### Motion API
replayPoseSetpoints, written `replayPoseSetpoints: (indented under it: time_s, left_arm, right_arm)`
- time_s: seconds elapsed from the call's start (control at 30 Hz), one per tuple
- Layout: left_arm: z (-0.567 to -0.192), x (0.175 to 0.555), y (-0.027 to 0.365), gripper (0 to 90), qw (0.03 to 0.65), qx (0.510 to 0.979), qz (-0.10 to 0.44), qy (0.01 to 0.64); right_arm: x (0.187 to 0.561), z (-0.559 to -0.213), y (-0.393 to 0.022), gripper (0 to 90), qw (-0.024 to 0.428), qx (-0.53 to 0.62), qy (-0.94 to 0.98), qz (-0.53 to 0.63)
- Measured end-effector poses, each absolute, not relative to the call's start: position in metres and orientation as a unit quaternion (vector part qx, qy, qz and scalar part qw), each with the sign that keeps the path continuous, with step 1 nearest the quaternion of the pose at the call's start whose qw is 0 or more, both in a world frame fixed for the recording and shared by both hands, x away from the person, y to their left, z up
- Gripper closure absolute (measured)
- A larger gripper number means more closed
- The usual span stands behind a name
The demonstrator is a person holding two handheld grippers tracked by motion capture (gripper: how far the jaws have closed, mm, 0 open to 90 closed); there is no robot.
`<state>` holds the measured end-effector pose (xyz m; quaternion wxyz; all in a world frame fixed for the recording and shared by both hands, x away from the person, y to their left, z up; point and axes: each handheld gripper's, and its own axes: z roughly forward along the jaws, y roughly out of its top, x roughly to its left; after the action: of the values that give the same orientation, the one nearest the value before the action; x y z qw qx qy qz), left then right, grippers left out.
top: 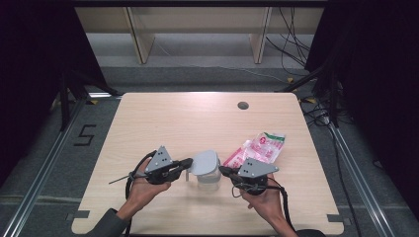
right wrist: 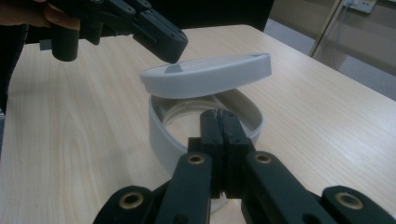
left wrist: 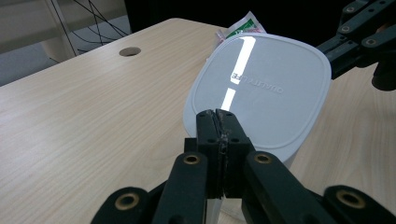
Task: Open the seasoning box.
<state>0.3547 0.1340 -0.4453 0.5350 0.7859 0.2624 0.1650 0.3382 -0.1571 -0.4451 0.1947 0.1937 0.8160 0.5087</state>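
A pale wooden tabletop (top: 163, 118) is seen from above, with a round grey cable hole (top: 242, 105) set near its far edge. Toward the near middle of the tabletop a clear container (top: 208, 179) with a white rim stands upright, and a white rounded-square lid (top: 203, 162) is held tilted above it, raised off the rim on one side so that the inside of the container is visible in the right gripper view. A pink and white plastic packet (top: 258, 147) with a green-edged end lies flat to the right of the container, just behind the right gripper (top: 222, 170). The left gripper (top: 188, 163) is held in a hand (top: 143, 190) coming in from the bottom edge, and its fingers are closed on the left edge of the lid; in the left gripper view the two black fingers (left wrist: 232, 135) are pressed together with the lid's near edge caught between them. The right gripper is held in the other hand (top: 267, 200) at the opposite side of the container, and its fingers (right wrist: 232, 130) are shown fully together in the right gripper view, at the near rim of the container; whether the rim is pinched between them cannot be told. The two grippers face each other across the container, near one another but apart.
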Motion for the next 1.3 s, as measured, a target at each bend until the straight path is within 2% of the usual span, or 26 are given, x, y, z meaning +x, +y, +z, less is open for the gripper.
replayPoseSetpoints:
  time_s: [0.2, 0.47, 0.5, 0.8, 1.3]
  left_arm:
    - [-0.445, 0.355, 0.135, 83.9, 0.535, 0.785, 0.168, 0.263]
    - [-0.448, 0.352, 0.158, 47.2, 0.534, 0.776, 0.153, 0.3]
    - [-0.451, 0.347, 0.161, 46.0, 0.533, 0.77, 0.15, 0.316]
    - [-0.469, 0.321, 0.175, 35.6, 0.501, 0.786, 0.17, 0.319]
    - [-0.475, 0.311, 0.172, 31.1, 0.497, 0.789, 0.177, 0.315]
  right_arm:
    - [0.338, -0.442, -0.151, 90.0, 0.194, 0.189, 0.815, 0.512]
    - [0.338, -0.435, -0.142, 90.0, 0.206, 0.182, 0.814, 0.512]
    - [0.338, -0.434, -0.141, 90.0, 0.207, 0.18, 0.814, 0.512]
    - [0.337, -0.428, -0.126, 90.0, 0.211, 0.164, 0.815, 0.513]
    - [0.332, -0.422, -0.094, 90.0, 0.201, 0.134, 0.819, 0.52]
